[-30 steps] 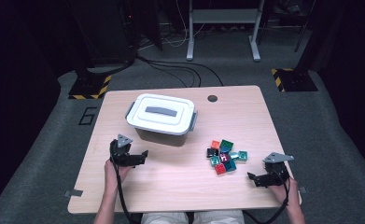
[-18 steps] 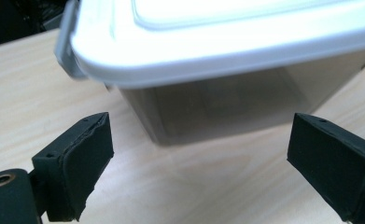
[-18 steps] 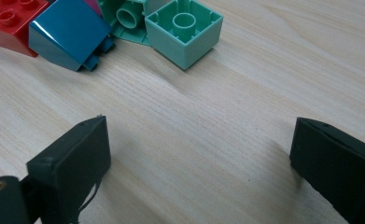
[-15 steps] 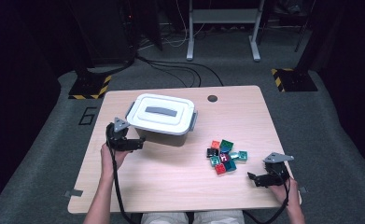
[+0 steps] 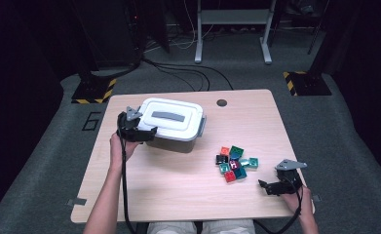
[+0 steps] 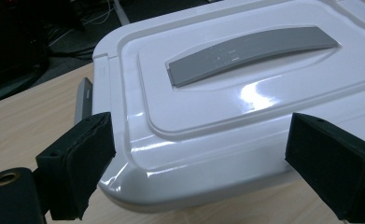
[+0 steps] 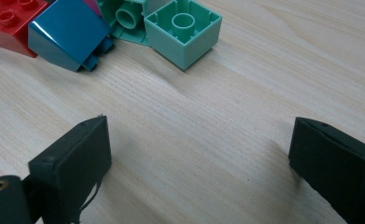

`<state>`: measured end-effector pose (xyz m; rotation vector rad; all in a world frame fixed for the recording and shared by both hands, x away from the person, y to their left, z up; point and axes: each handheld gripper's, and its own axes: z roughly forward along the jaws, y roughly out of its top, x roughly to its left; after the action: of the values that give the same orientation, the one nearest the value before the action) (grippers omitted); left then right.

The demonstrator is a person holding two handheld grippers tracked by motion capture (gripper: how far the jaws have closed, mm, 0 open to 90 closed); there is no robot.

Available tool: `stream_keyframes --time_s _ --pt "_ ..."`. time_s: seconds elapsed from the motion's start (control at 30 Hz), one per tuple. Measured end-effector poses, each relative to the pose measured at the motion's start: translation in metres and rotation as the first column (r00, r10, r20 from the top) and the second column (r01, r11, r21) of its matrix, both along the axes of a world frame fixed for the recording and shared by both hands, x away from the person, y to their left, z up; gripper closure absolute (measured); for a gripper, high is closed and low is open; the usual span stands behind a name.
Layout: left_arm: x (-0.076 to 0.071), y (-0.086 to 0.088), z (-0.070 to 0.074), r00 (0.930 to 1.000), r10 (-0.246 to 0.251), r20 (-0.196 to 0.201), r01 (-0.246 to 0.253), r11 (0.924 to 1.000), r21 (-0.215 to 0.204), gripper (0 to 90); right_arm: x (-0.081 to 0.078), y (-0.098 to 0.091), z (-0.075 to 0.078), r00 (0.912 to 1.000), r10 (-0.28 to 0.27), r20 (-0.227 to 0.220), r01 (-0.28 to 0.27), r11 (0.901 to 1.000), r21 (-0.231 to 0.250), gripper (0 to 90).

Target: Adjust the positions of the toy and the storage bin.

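White lidded box (image 6: 227, 107) sits between the left gripper's (image 6: 196, 163) wide, empty jaws.

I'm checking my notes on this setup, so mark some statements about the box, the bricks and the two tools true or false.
1. The white box has its lid on. True.
2. The left tool is clamped on the grey handle. False: its jaws stand open at the lid's near corner, with the handle farther off.
3. The bricks lie inside the box. False: they sit in a loose cluster on the table, to the right of the box.
4. The right tool is open and holds nothing. True.
5. A mint green brick lies hollow side up. True.
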<state>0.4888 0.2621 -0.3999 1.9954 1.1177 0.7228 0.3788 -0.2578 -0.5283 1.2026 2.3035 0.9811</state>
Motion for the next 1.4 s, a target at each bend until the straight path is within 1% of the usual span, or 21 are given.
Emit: stream_keyframes --time_s 0.17,0.23,0.3,0.33,0.4,0.47,0.5,0.63,0.67,0.77,0.97,1.07,1.27,1.4 --pt "0.014 -0.006 -0.001 0.9997 -0.013 -0.019 0.013 0.9999 0.009 8.2 0.000 0.000 0.000 1.0000 -0.005 0.002 0.005 1.0000 0.000 5.9" --pt "0.017 -0.008 -0.003 0.9992 -0.024 -0.031 0.024 0.9996 0.016 8.6 0.000 0.000 0.000 1.0000 -0.005 0.001 0.005 1.0000 0.000 6.0" --pt "0.020 -0.009 -0.004 0.9990 -0.026 -0.037 0.027 0.9996 0.013 9.3 0.000 0.000 0.000 1.0000 -0.007 -0.001 0.007 1.0000 0.002 6.1" --pt "0.021 -0.009 -0.005 0.9988 -0.030 -0.038 0.030 0.9995 0.001 9.2 0.000 0.000 0.000 1.0000 -0.006 -0.001 0.006 1.0000 0.002 6.2" --pt "0.024 -0.009 -0.006 0.9979 -0.030 -0.058 0.028 0.9993 -0.023 9.0 0.000 0.000 0.000 1.0000 -0.007 -0.001 0.007 1.0000 0.002 6.3" --pt "0.025 -0.007 -0.008 0.9962 -0.043 -0.076 0.039 0.9978 -0.054 9.1 -0.001 0.000 0.000 1.0000 -0.008 -0.002 0.008 1.0000 0.003 6.4" --pt "0.026 -0.006 -0.009 0.9953 -0.047 -0.084 0.040 0.9961 -0.078 9.1 -0.001 0.000 0.000 1.0000 -0.008 -0.001 0.008 1.0000 0.003 6.4" --pt "0.025 -0.007 -0.009 0.9946 -0.053 -0.089 0.047 0.9965 -0.069 9.0 0.000 -0.001 0.000 1.0000 -0.007 0.000 0.007 1.0000 0.002 6.5" --pt "0.024 -0.007 -0.008 0.9940 -0.057 -0.094 0.052 0.9970 -0.057 9.0 0.000 -0.001 0.000 1.0000 -0.007 0.000 0.007 1.0000 0.002 6.5" --pt "0.022 -0.007 -0.007 0.9928 -0.056 -0.106 0.051 0.9976 -0.047 9.0 0.000 -0.001 0.000 1.0000 -0.008 0.001 0.008 1.0000 0.002 6.6" --pt "0.017 -0.013 -0.006 0.9913 -0.057 -0.119 0.052 0.9976 -0.047 8.6 0.000 -0.001 0.000 1.0000 -0.009 0.002 0.009 1.0000 0.001 6.9" --pt "0.011 -0.018 -0.005 0.9907 -0.055 -0.125 0.050 0.9979 -0.042 8.7 0.000 -0.001 0.000 1.0000 -0.009 0.002 0.009 1.0000 0.001 7.0" --pt "0.000 -0.026 -0.005 0.9914 -0.054 -0.119 0.049 0.9979 -0.043 8.7 0.000 -0.001 0.000 1.0000 -0.009 0.002 0.009 1.0000 0.001 7.0" --pt "-0.003 -0.029 -0.006 0.9920 -0.042 -0.119 0.037 0.9983 -0.045 8.7 0.000 -0.001 0.000 1.0000 -0.007 0.005 0.007 1.0000 0.000 7.0"
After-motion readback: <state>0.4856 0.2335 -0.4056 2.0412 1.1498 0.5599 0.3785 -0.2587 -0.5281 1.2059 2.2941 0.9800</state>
